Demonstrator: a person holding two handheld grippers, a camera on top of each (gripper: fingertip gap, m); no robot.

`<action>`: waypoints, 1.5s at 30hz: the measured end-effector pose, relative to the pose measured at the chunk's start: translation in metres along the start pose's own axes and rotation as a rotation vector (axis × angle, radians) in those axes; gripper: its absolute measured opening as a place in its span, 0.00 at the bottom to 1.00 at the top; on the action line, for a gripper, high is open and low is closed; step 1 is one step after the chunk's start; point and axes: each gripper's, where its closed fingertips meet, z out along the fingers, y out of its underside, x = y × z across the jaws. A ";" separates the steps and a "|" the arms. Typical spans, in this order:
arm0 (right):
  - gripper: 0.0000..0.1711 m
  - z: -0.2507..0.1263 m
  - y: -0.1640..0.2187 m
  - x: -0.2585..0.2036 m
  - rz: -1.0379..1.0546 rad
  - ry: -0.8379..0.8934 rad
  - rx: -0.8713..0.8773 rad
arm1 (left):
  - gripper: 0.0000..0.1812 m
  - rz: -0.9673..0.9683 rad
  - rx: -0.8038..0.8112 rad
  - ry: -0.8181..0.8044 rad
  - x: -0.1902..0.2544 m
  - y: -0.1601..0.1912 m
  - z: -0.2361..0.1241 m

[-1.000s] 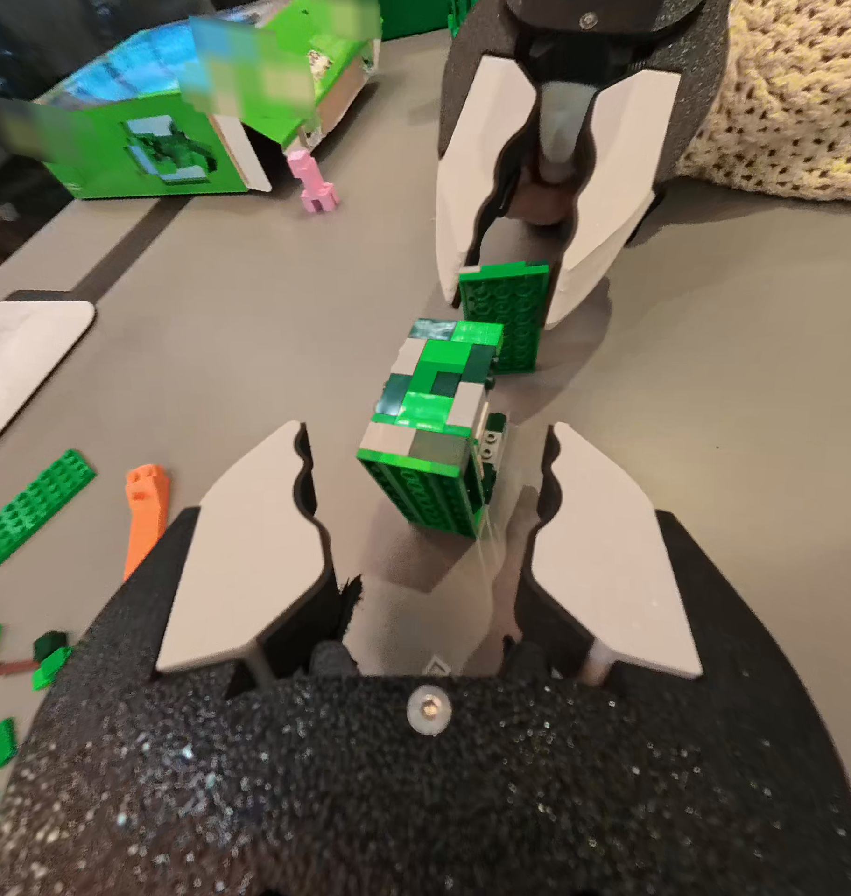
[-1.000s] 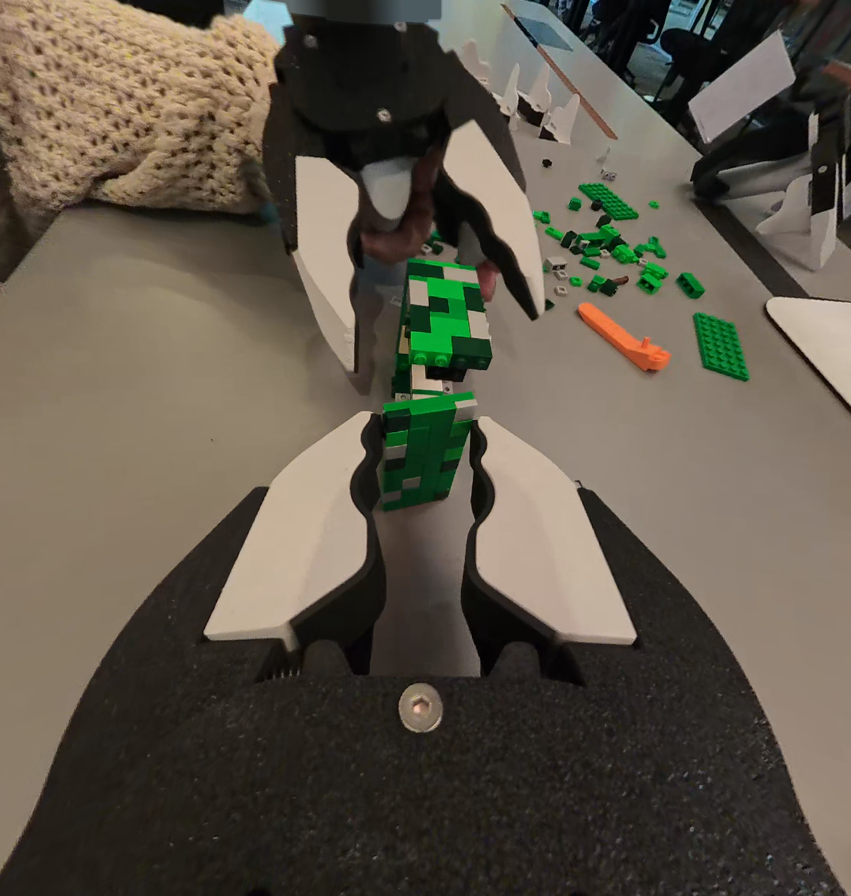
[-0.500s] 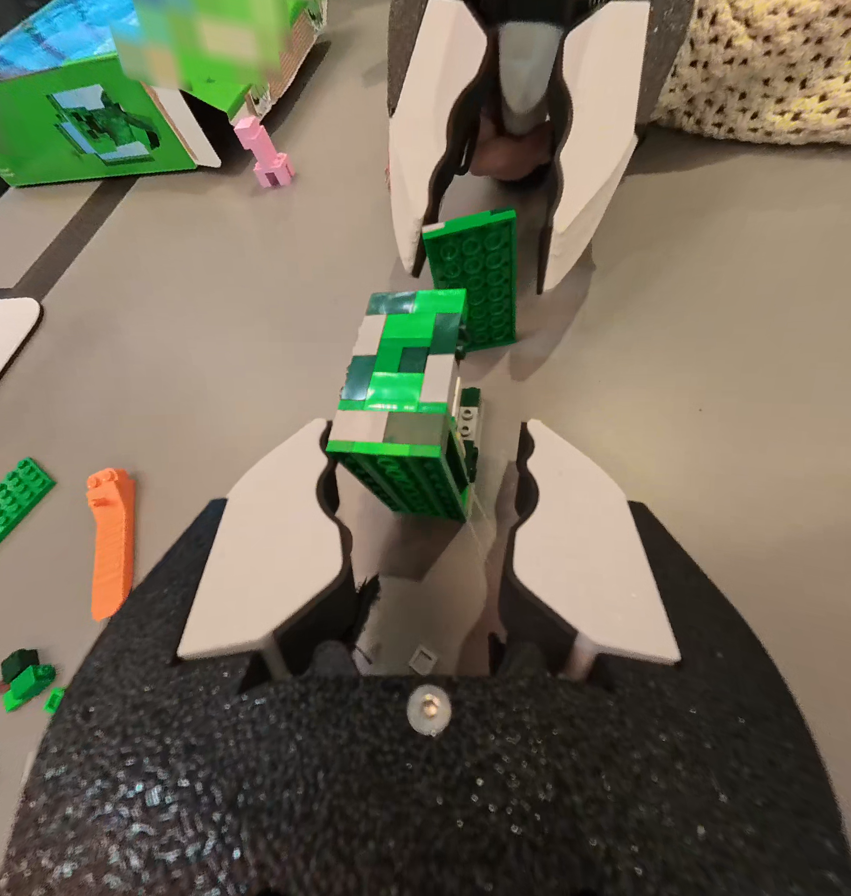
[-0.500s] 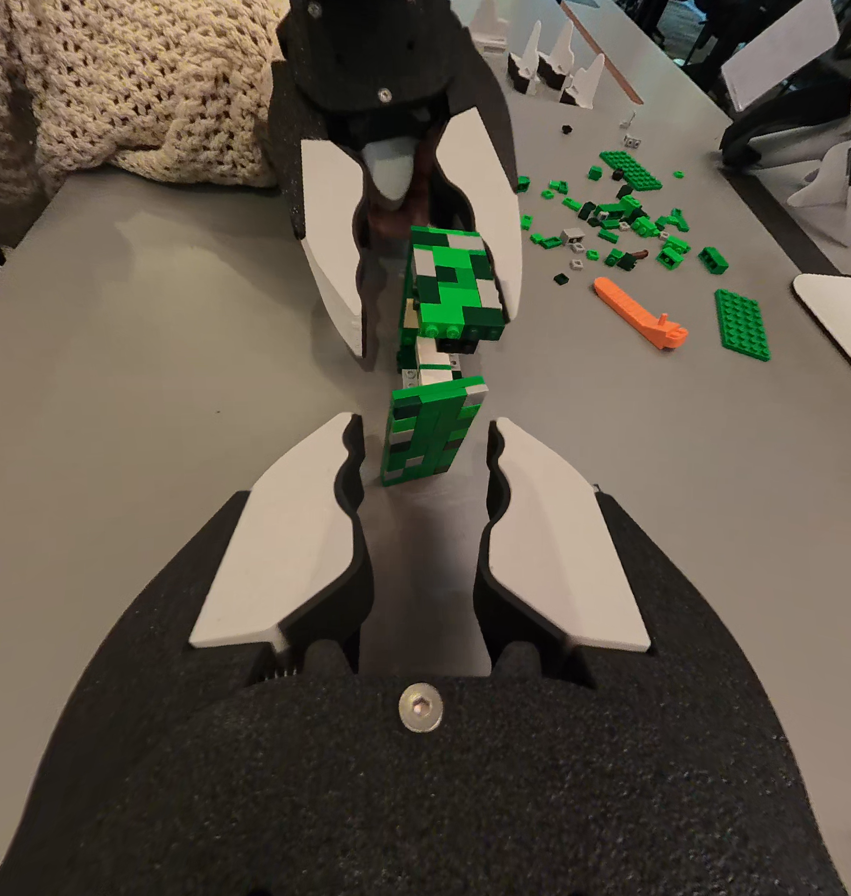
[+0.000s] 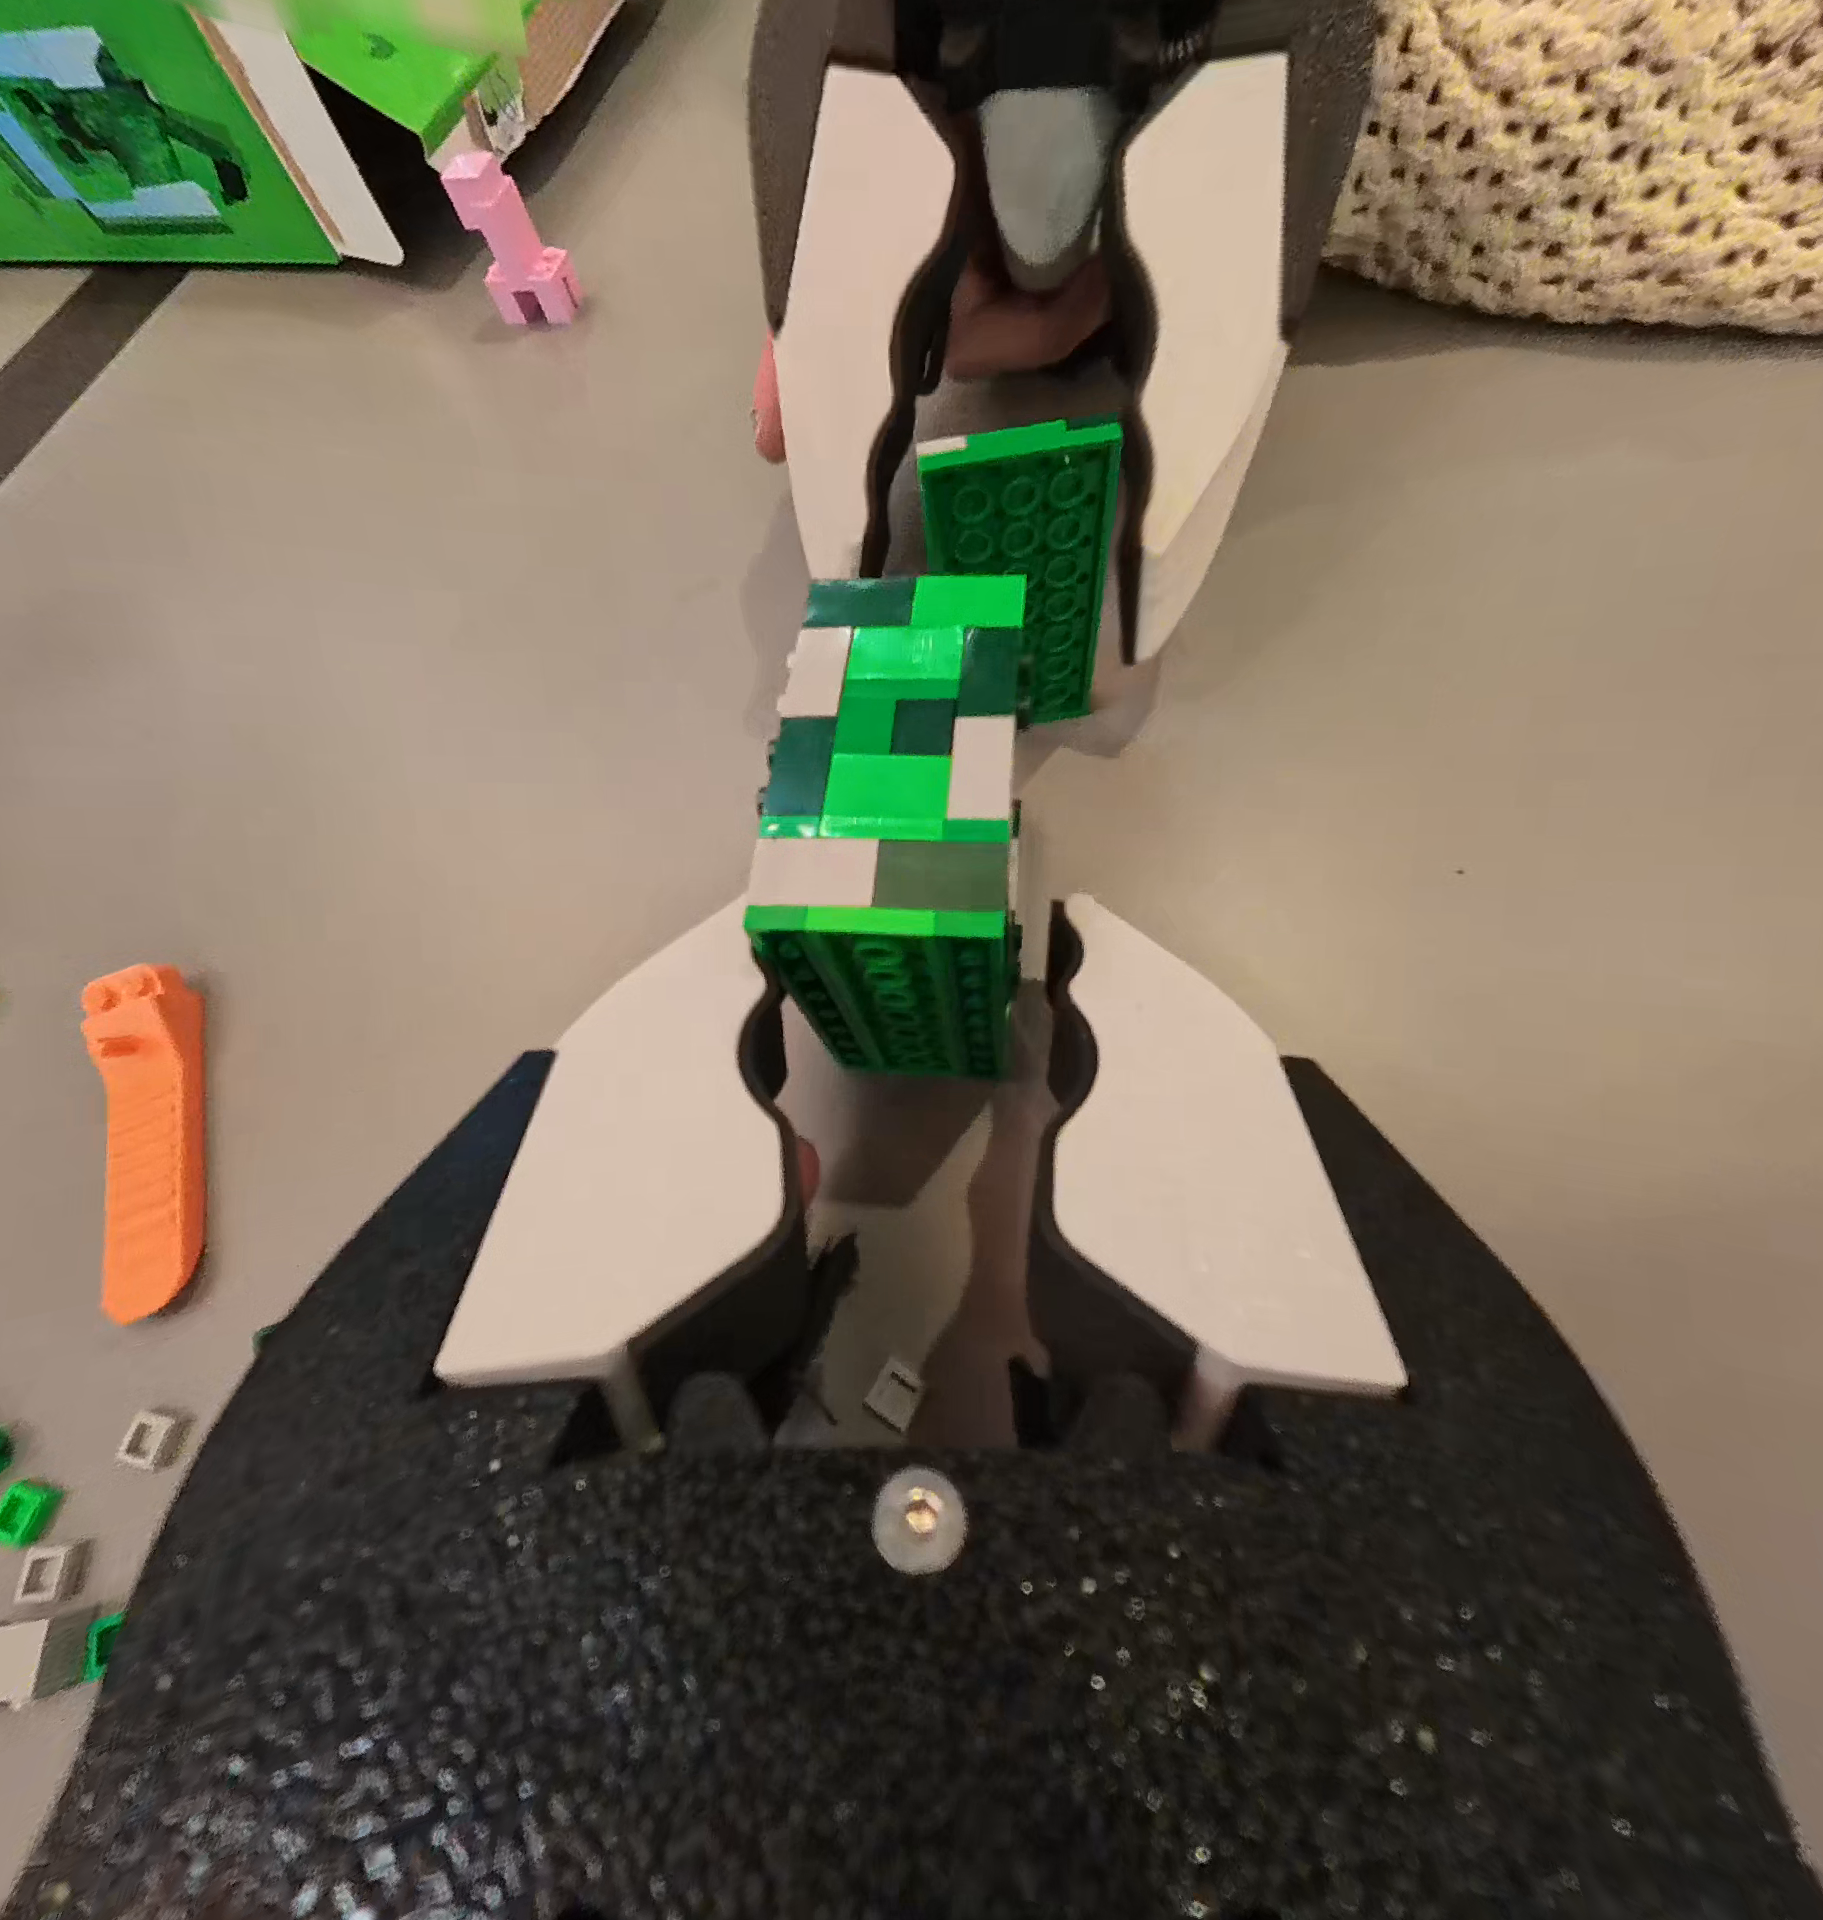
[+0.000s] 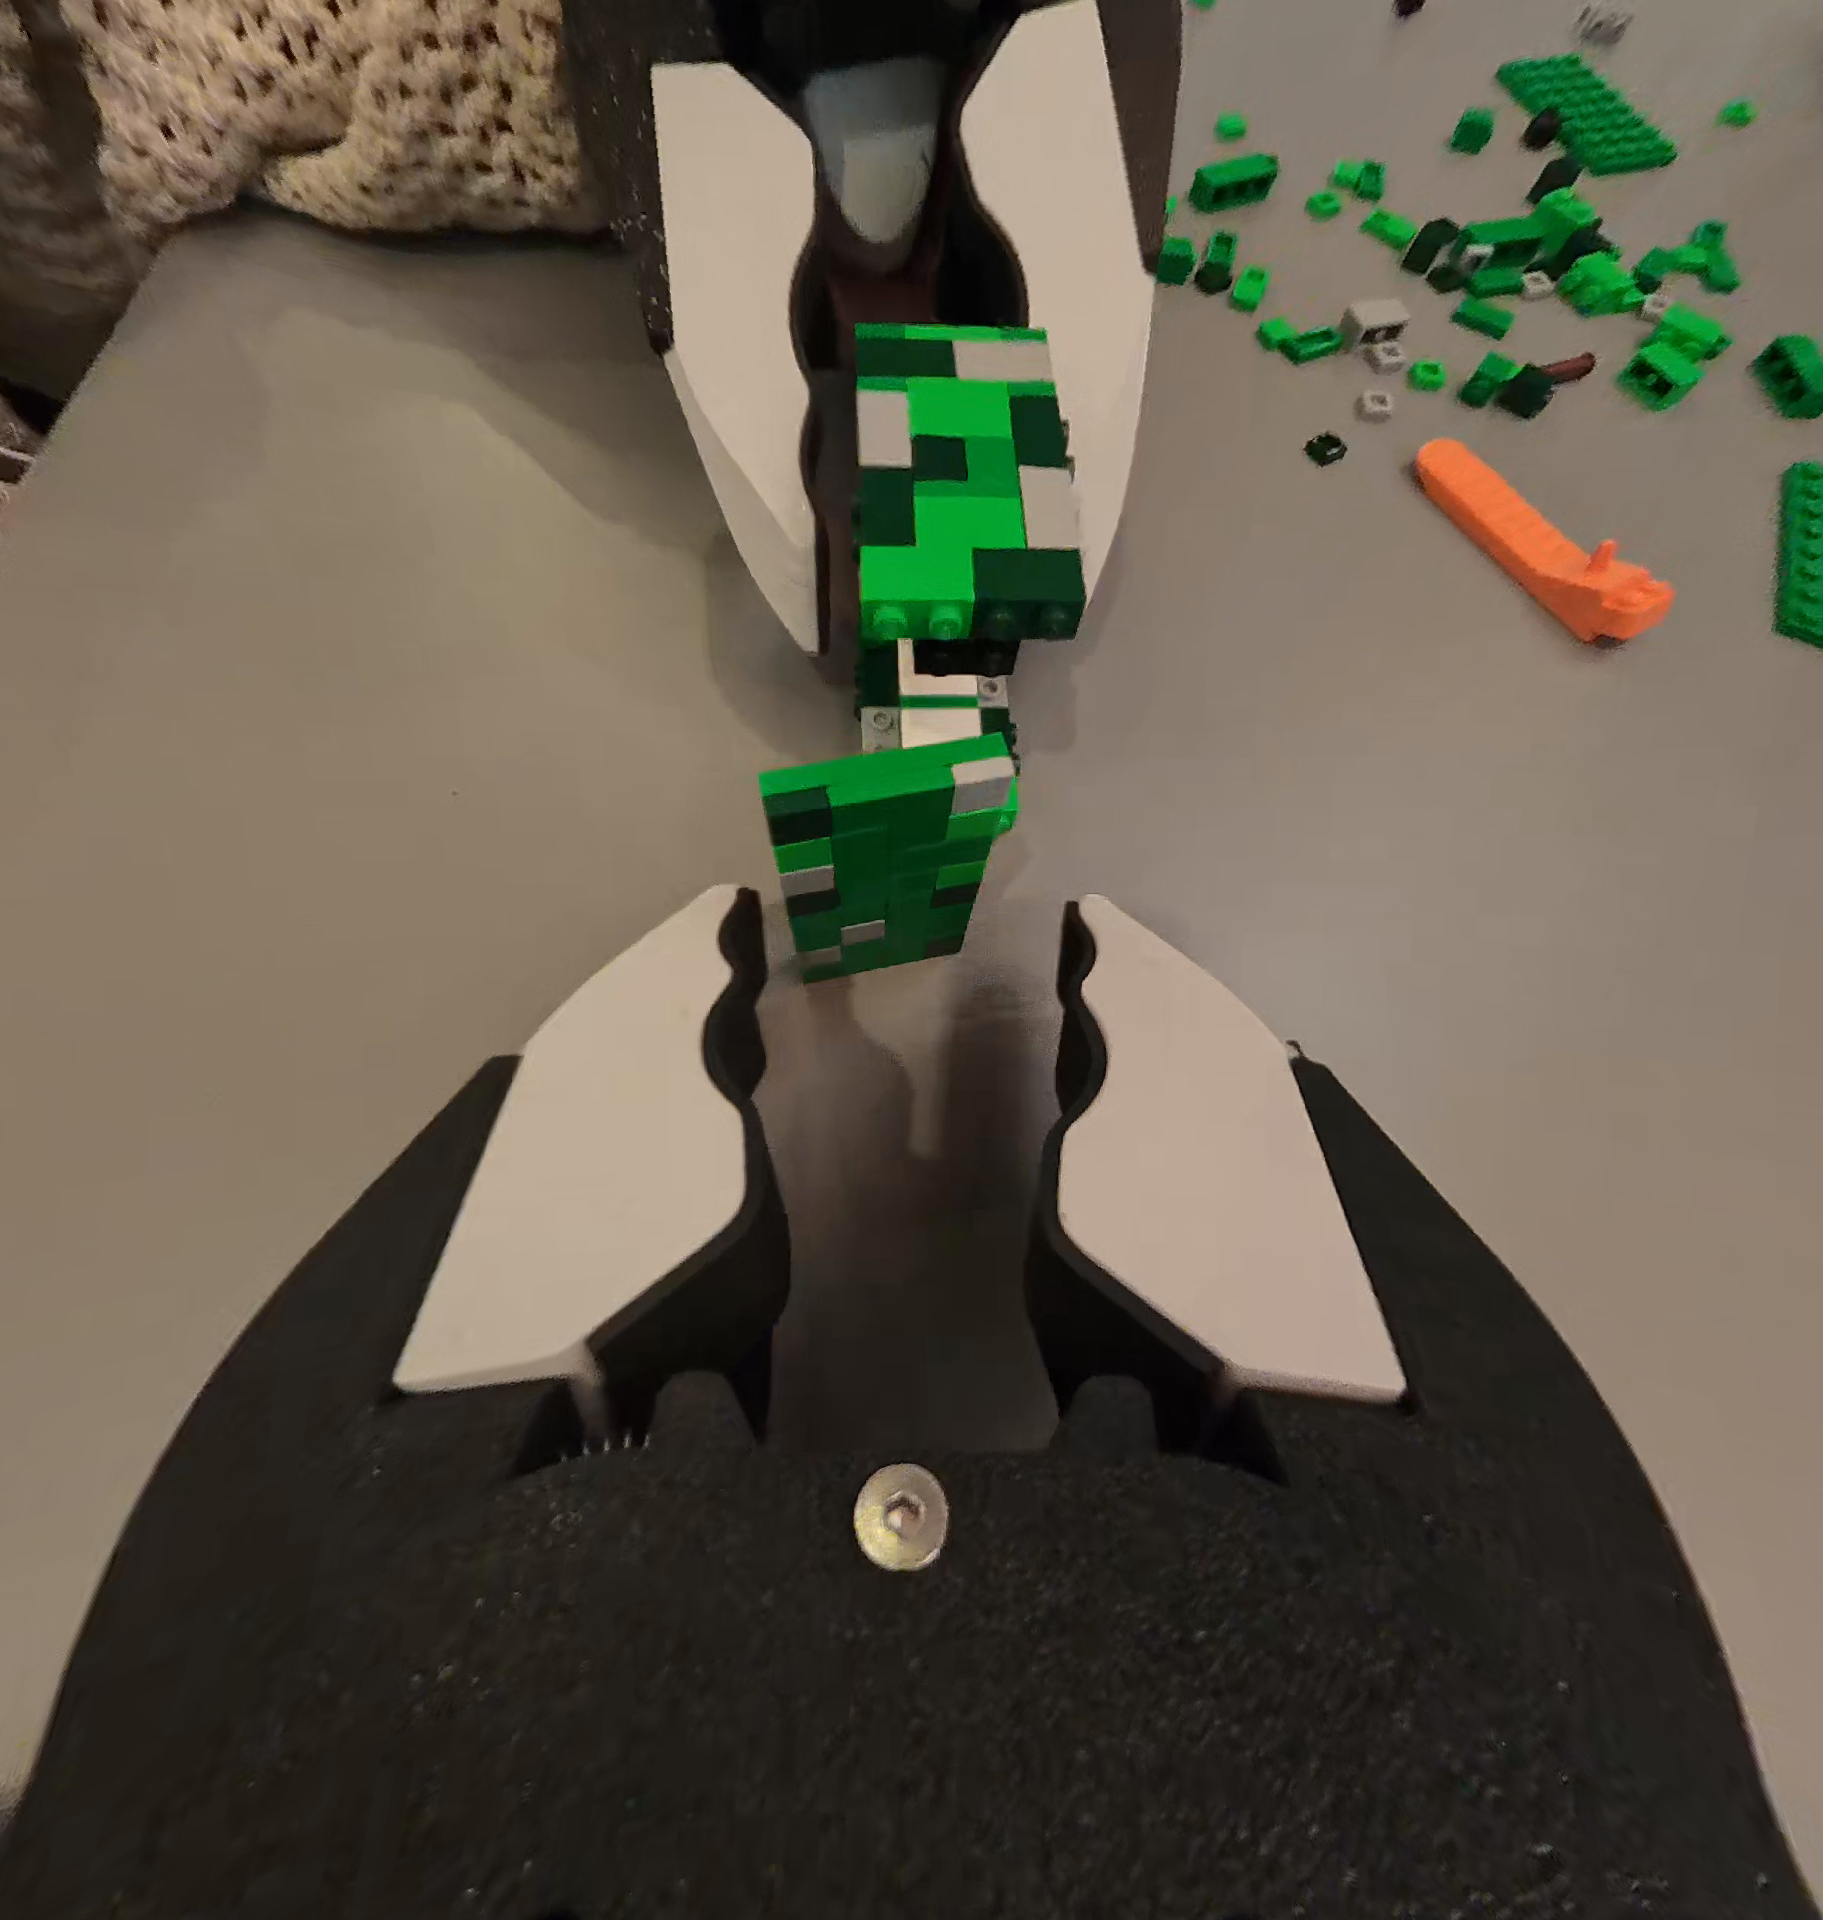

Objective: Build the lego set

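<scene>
A green, dark green and grey mosaic Lego block is joined by a small white part to a flat green panel. The model stands tilted on the grey table. My left gripper is open, its jaws close around the block's near end; the left finger touches it and a small gap shows at the right. My right gripper is open, its tips level with the panel's near end and apart from it. The right wrist view shows the block between the left gripper's fingers.
An orange brick separator lies left of my left gripper, also in the right wrist view. Several loose green pieces and a green plate lie beyond it. A green box, a pink figure and a knitted cloth sit at the back. The gap from one gripper's tips to the other's is roughly 6 centimetres. My left gripper's tips are some 12 centimetres from the orange brick separator. The right camera catches it too, in the right wrist view.
My right gripper has let go of the green panel and opened. My left gripper has moved forward and narrowed around the mosaic block.
</scene>
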 end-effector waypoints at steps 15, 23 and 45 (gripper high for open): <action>0.20 0.014 0.000 0.001 -0.039 0.060 -0.059 | 0.20 0.059 -0.047 -0.003 0.005 0.006 0.005; 0.22 0.018 -0.001 0.002 -0.008 0.066 -0.068 | 0.21 0.043 -0.053 0.007 0.005 0.007 0.005; 0.23 -0.002 0.008 0.002 0.059 0.091 -0.092 | 0.21 0.044 -0.063 0.001 0.005 0.008 0.005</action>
